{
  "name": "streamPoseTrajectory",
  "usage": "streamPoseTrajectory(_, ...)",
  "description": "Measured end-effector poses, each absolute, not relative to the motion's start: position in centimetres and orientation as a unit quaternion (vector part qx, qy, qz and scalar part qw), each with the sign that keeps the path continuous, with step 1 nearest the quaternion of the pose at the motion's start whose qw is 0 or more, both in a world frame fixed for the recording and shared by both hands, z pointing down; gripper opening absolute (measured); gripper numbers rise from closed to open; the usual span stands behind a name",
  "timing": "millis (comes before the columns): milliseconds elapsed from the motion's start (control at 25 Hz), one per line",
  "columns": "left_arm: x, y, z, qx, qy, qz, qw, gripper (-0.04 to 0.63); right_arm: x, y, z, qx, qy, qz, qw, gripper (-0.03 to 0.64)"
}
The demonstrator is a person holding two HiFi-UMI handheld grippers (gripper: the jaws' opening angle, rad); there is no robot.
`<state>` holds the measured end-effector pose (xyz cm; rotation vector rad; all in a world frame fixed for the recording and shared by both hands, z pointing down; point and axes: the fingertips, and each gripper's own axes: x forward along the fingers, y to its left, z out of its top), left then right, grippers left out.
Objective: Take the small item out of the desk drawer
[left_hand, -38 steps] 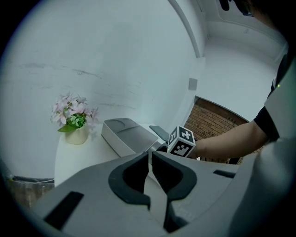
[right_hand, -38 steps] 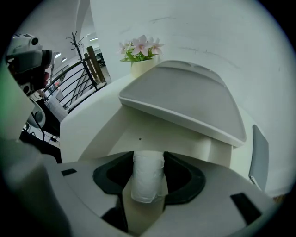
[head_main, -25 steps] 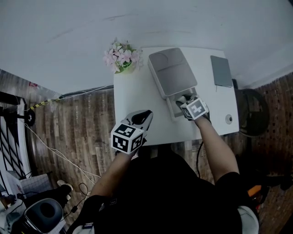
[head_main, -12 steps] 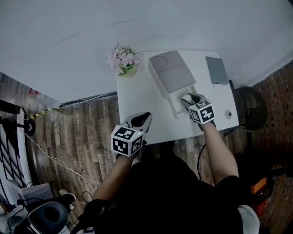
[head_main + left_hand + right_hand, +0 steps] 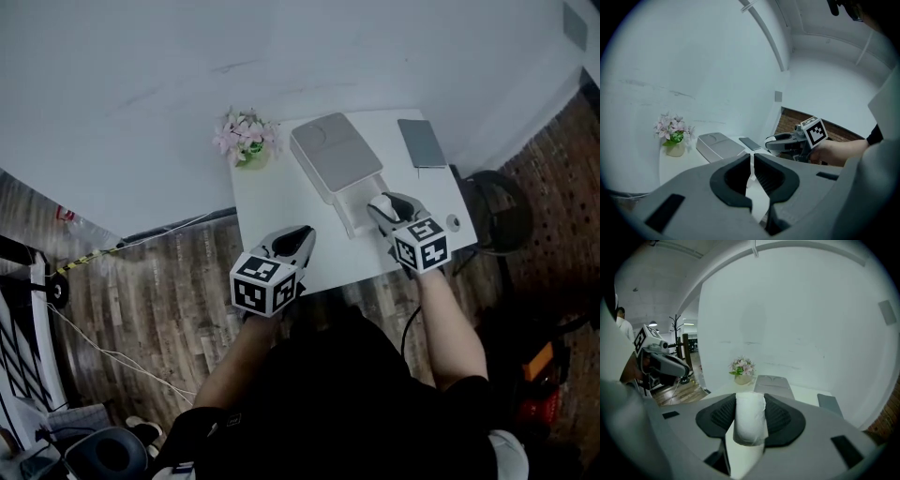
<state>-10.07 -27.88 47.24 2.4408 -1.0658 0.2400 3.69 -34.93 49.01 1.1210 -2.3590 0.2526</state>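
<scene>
A grey drawer unit (image 5: 335, 155) stands on the white desk (image 5: 281, 197), its drawer (image 5: 358, 212) pulled open toward me. My right gripper (image 5: 386, 210) is just right of the open drawer, above the desk's front part. It is shut on a small white roll (image 5: 750, 420), which stands upright between the pads. My left gripper (image 5: 294, 242) hovers over the desk's front edge, left of the drawer. Its jaws are shut with only a thin slit between them and nothing held (image 5: 751, 161).
A pot of pink flowers (image 5: 246, 138) stands at the desk's back left corner. A flat grey pad (image 5: 421, 142) lies at the back right, and a small round object (image 5: 454, 223) sits near the right edge. A dark round stool (image 5: 494, 220) stands beside the desk on the wooden floor.
My right gripper has drawn back out of the drawer toward the desk's front, carrying the white roll. The left gripper has stayed where it was.
</scene>
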Motion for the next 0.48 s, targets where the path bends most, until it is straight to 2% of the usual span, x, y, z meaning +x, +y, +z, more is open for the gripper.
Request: streamPoseTrajectory(480,-2.5,-28.0,43.4,0.902,-0.378,0.082,0.191,0.032,9.4,-27.9,41.4,0.406,-0.899,0.102,0.126,0.172)
